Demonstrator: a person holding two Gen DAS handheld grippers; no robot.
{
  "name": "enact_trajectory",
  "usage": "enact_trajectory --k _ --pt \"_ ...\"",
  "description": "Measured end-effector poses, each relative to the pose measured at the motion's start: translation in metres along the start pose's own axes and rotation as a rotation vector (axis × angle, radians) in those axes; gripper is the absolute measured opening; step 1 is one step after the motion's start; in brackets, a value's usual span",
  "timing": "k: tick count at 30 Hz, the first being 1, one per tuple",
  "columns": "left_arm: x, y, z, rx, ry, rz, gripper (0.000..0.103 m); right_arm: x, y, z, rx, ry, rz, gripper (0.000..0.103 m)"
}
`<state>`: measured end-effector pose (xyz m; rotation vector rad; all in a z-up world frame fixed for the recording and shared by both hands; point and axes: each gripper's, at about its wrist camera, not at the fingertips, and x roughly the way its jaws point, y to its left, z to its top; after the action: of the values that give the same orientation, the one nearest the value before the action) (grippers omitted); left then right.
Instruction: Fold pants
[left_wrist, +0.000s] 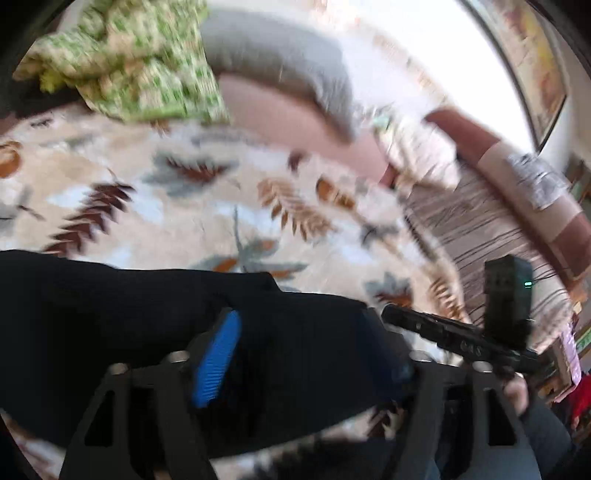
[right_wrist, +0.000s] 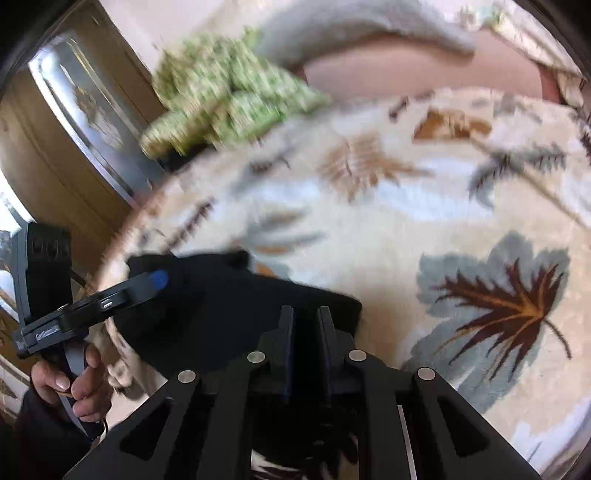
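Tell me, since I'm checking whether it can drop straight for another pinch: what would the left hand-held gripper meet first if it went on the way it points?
Most likely the black pants. The left hand-held gripper is open just above them, with the leaf-patterned blanket beyond; blur makes depth uncertain.

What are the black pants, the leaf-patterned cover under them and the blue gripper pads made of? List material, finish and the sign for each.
Black pants: soft matte fabric, probably a knit or cotton blend; it drapes limply with no sheen.
Leaf-patterned cover: plush, fleece-like textile; its surface looks fuzzy, though blur leaves this open.
Blue pads: likely rubber or soft plastic; fine ribs show on the left gripper.
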<state>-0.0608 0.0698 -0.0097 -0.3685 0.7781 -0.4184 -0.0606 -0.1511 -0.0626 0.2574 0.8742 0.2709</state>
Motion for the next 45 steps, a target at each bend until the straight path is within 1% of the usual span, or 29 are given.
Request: enact_trajectory --k 1,2,3,4,6,7,8,10,11,13,17,19,23,26,28,30,31,33,35,36,37,38,39,40,41,42,43,44,45 --pt "-0.018 0.005 -0.007 -0.015 -0.032 -0.007 0.086 -0.011 0.001 -0.003 0.004 -0.038 0.015 0.027" --pt "-0.036 0.014 -0.016 -0.040 -0.059 -0.016 0.086 -0.021 0.002 -0.007 0.010 -0.065 0.034 0.032" --pt "-0.055 0.029 -0.026 -0.080 -0.086 -0.020 0.086 -0.032 0.004 -0.012 0.010 -0.090 0.060 0.036" --pt "-0.071 0.045 -0.036 -0.130 -0.114 -0.017 0.086 -0.043 0.007 -0.019 0.001 -0.115 0.086 0.036" --pt "-0.094 0.078 -0.057 -0.261 -0.164 -0.024 0.086 -0.058 0.010 -0.028 -0.011 -0.131 0.116 0.038" --pt "-0.108 0.107 -0.073 -0.389 -0.203 -0.027 0.086 -0.064 0.010 -0.034 -0.010 -0.137 0.131 0.042" --pt "-0.116 0.127 -0.084 -0.477 -0.244 -0.036 0.086 -0.069 0.009 -0.040 -0.001 -0.142 0.150 0.043" --pt "-0.126 0.155 -0.103 -0.602 -0.313 -0.051 0.086 -0.074 0.004 -0.046 0.036 -0.145 0.172 0.043" --pt "-0.128 0.169 -0.112 -0.677 -0.344 -0.081 0.086 -0.075 0.001 -0.047 0.053 -0.148 0.176 0.043" --pt "-0.123 0.189 -0.121 -0.790 -0.375 -0.155 0.086 -0.073 -0.004 -0.046 0.081 -0.139 0.178 0.043" --pt "-0.107 0.205 -0.123 -0.869 -0.390 -0.197 0.086 -0.069 0.000 -0.045 0.063 -0.124 0.170 0.043" --pt "-0.103 0.210 -0.126 -0.886 -0.422 -0.220 0.087 -0.069 0.002 -0.046 0.052 -0.125 0.168 0.043" --pt "-0.094 0.216 -0.129 -0.923 -0.473 -0.249 0.094 -0.068 0.001 -0.047 0.061 -0.125 0.172 0.043" --pt "-0.088 0.221 -0.128 -0.952 -0.498 -0.257 0.094 -0.068 0.000 -0.047 0.073 -0.127 0.179 0.043" --pt "-0.089 0.221 -0.129 -0.959 -0.513 -0.281 0.094 -0.068 0.000 -0.047 0.072 -0.127 0.177 0.043" --pt "-0.092 0.219 -0.134 -0.952 -0.516 -0.293 0.088 -0.068 0.000 -0.047 0.073 -0.129 0.179 0.043" --pt "-0.091 0.216 -0.135 -0.937 -0.512 -0.294 0.083 -0.068 -0.001 -0.047 0.075 -0.128 0.181 0.043" --pt "-0.092 0.217 -0.135 -0.925 -0.507 -0.275 0.076 -0.068 -0.001 -0.048 0.079 -0.126 0.180 0.043" --pt "-0.089 0.221 -0.135 -0.929 -0.494 -0.255 0.062 -0.067 -0.002 -0.048 0.082 -0.122 0.186 0.043" --pt "-0.090 0.223 -0.136 -0.935 -0.484 -0.242 0.058 -0.067 -0.002 -0.047 0.084 -0.121 0.188 0.043" --pt "-0.088 0.224 -0.137 -0.939 -0.474 -0.223 0.053 -0.067 -0.003 -0.047 0.085 -0.120 0.191 0.043" --pt "-0.089 0.223 -0.137 -0.930 -0.461 -0.193 0.045 -0.067 -0.003 -0.047 0.086 -0.120 0.193 0.043" --pt "-0.089 0.222 -0.136 -0.916 -0.447 -0.164 0.041 -0.067 -0.004 -0.047 0.089 -0.120 0.193 0.043" --pt "-0.088 0.219 -0.133 -0.890 -0.424 -0.105 0.033 -0.067 -0.004 -0.047 0.092 -0.120 0.194 0.043" --pt "-0.088 0.216 -0.132 -0.876 -0.411 -0.074 0.023 -0.067 -0.004 -0.047 0.096 -0.119 0.194 0.043" --pt "-0.089 0.212 -0.129 -0.854 -0.396 -0.034 0.022 -0.066 -0.005 -0.047 0.099 -0.118 0.192 0.043" --pt "-0.089 0.209 -0.126 -0.833 -0.387 -0.003 0.018 -0.066 -0.005 -0.047 0.102 -0.117 0.190 0.043" --pt "-0.090 0.204 -0.120 -0.798 -0.369 0.047 0.014 -0.066 -0.005 -0.047 0.104 -0.116 0.191 0.043" --pt "-0.090 0.197 -0.114 -0.749 -0.347 0.104 0.014 -0.066 -0.005 -0.047 0.104 -0.117 0.191 0.043"
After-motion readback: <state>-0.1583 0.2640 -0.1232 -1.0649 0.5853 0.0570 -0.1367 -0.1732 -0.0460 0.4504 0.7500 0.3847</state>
